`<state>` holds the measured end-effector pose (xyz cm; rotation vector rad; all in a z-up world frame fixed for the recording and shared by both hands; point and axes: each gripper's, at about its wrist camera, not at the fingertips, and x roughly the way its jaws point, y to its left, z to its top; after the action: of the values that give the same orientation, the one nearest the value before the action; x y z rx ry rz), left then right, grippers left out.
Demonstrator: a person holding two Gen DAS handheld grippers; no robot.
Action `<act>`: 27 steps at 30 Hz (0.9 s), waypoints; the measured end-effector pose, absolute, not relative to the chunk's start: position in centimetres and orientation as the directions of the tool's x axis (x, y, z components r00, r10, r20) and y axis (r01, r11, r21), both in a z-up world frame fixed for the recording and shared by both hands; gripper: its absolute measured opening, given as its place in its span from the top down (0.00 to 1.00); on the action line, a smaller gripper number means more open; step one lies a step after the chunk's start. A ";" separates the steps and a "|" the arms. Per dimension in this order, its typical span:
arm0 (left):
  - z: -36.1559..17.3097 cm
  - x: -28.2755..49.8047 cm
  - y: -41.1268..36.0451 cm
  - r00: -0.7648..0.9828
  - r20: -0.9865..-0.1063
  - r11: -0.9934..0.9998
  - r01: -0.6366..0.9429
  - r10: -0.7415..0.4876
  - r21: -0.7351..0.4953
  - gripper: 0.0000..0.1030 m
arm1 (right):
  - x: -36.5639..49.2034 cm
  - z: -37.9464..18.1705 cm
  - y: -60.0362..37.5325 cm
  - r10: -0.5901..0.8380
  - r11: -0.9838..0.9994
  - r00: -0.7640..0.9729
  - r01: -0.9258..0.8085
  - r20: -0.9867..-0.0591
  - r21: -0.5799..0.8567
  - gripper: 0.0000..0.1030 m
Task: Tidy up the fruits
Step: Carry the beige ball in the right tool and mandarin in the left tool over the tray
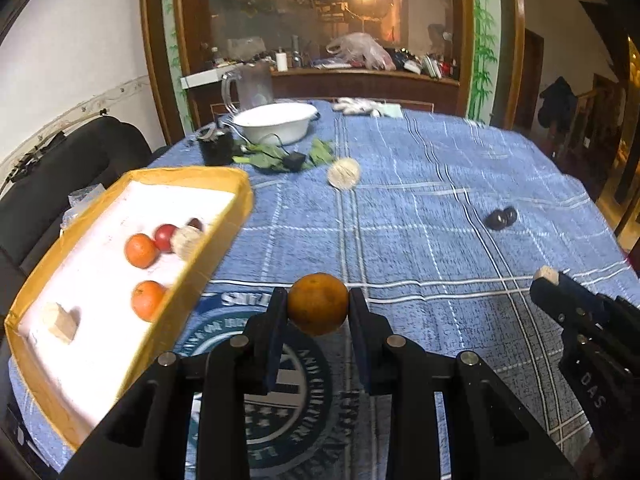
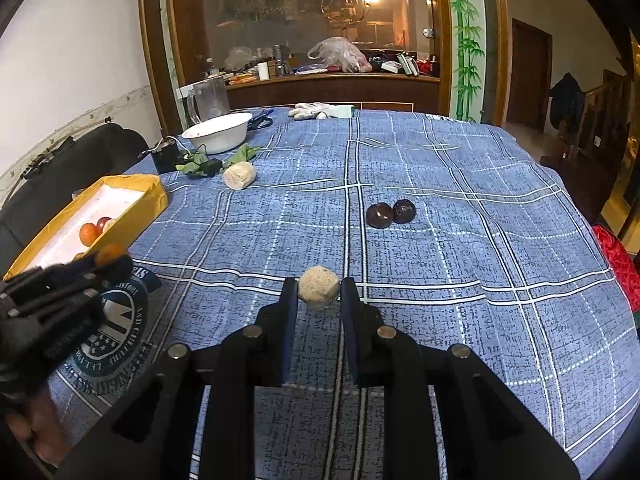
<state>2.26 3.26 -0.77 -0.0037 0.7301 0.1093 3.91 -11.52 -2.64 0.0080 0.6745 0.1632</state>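
My left gripper (image 1: 318, 304) is shut on an orange (image 1: 318, 310), held above the blue checked tablecloth just right of a yellow box (image 1: 224, 174). Inside the box lie two oranges (image 1: 141, 251), a red fruit (image 1: 165, 237), a beige ball (image 1: 186, 242) and a beige block (image 1: 62, 322). My right gripper (image 2: 319, 292) is shut on a beige round fruit (image 2: 319, 286) over the middle of the table. Another beige fruit (image 2: 239, 175) and two dark fruits (image 2: 390, 213) rest on the cloth farther back. The left gripper (image 2: 108, 258) shows blurred beside the box (image 2: 154, 196).
A white bowl (image 1: 276, 120), a glass jug (image 1: 248, 88), green leaves (image 1: 276, 156) and a small black object (image 1: 216, 146) stand at the far left. White gloves (image 1: 360, 106) lie at the far edge. A black seat (image 1: 80, 160) borders the left; red cloth (image 2: 618, 256) the right.
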 end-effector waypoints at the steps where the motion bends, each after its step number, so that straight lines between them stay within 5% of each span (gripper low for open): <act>1: -0.3 1.9 3.9 0.744 -0.659 0.993 -0.111 0.105 0.033 0.71 | 3.8 -2.5 -11.4 0.155 0.987 0.769 -0.151 -0.620 0.059 0.78; 15: 0.7 -1.9 18.8 0.678 -0.665 0.902 -0.432 0.313 -0.015 0.72 | 4.5 2.2 -2.0 0.401 0.901 0.705 -0.420 -0.585 0.112 0.77; 27: -0.9 -1.3 23.3 0.615 -0.717 0.873 -0.487 0.328 -0.019 0.71 | 8.0 2.8 9.9 0.531 0.794 0.600 -0.599 -0.598 0.104 0.77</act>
<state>-1.32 23.31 -0.91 -0.2211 0.7772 0.4737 8.01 9.93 2.80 -0.1110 0.6555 0.6560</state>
